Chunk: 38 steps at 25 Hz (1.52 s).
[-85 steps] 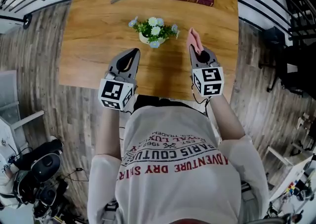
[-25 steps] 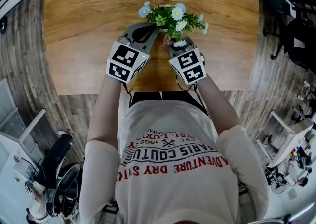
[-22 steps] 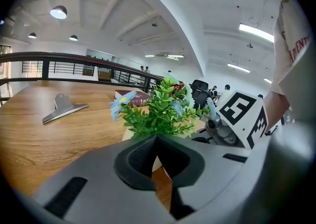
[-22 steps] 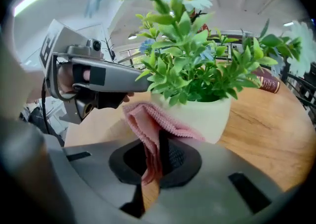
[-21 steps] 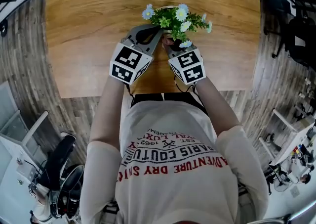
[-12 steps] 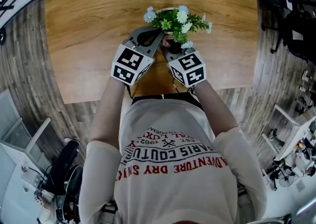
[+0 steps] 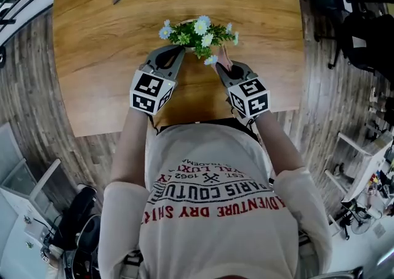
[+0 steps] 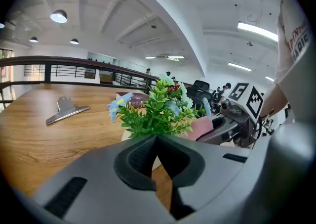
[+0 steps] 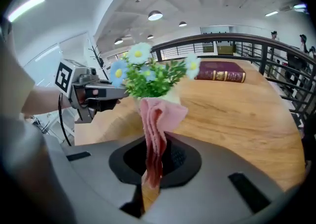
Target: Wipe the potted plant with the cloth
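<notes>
Noted right gripper (image 7: 222, 66) shifted rightward since earlier, clamped on folded pink cloth (image 9: 157, 119) just beside green potted plant with blue-white flowers (image 7: 196, 32). Left gripper (image 7: 178, 50) closed, empty, just before plant.

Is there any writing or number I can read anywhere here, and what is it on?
"ADVENTURE DRY SH…": on the shirt, upside down in the head view, its end cut off.
"PARIS COUTU…": shirt, end cut off.
"1962": shirt.
Gold spine lettering on the maroon book: too small to read.
The marker cubes: black-and-white patterns only, no words.
</notes>
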Available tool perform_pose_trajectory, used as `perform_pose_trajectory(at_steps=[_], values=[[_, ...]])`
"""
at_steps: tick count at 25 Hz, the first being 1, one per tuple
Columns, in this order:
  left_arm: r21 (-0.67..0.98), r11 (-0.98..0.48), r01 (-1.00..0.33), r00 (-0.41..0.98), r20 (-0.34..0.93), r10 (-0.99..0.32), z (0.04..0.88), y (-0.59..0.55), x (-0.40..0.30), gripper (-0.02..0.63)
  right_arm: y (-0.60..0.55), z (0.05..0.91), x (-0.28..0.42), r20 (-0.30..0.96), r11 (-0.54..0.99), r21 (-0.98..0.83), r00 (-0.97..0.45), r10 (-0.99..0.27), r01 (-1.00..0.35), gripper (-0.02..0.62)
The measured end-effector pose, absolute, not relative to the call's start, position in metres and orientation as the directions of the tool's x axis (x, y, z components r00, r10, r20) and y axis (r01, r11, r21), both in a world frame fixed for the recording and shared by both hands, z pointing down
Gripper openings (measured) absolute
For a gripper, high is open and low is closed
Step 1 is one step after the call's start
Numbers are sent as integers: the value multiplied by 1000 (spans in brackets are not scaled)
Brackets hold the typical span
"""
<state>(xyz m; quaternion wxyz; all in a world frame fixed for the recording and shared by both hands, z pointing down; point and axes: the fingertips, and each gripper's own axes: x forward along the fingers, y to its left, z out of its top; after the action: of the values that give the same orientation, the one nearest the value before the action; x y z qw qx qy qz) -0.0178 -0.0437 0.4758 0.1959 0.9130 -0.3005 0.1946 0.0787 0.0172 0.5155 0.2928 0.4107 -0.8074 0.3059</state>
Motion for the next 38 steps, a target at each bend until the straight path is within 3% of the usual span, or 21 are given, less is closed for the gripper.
perform_pose_trajectory(at_steps=[6, 12, 26, 32, 38], values=[[223, -626, -747, 643, 480, -596, 473, -49, -18, 14, -15, 509, 140, 744, 512, -220, -482, -463, -831, 37], [238, -549, -802, 586, 493, -643, 476, -50, -19, 14, -82, 501, 155, 740, 605, -232, -541, -399, -762, 37], [230, -522, -821, 559, 512, -653, 473, -51, -21, 15, -141, 508, 69, 741, 770, -420, -671, -13, -480, 35], [251, -503, -827, 555, 509, -658, 475, -52, -20, 15, -144, 516, 44, 713, 758, -497, -697, 78, -423, 35], [270, -489, -829, 554, 518, -652, 478, -54, -21, 15, -146, 519, 30, 755, 789, -462, -647, 109, -406, 35]])
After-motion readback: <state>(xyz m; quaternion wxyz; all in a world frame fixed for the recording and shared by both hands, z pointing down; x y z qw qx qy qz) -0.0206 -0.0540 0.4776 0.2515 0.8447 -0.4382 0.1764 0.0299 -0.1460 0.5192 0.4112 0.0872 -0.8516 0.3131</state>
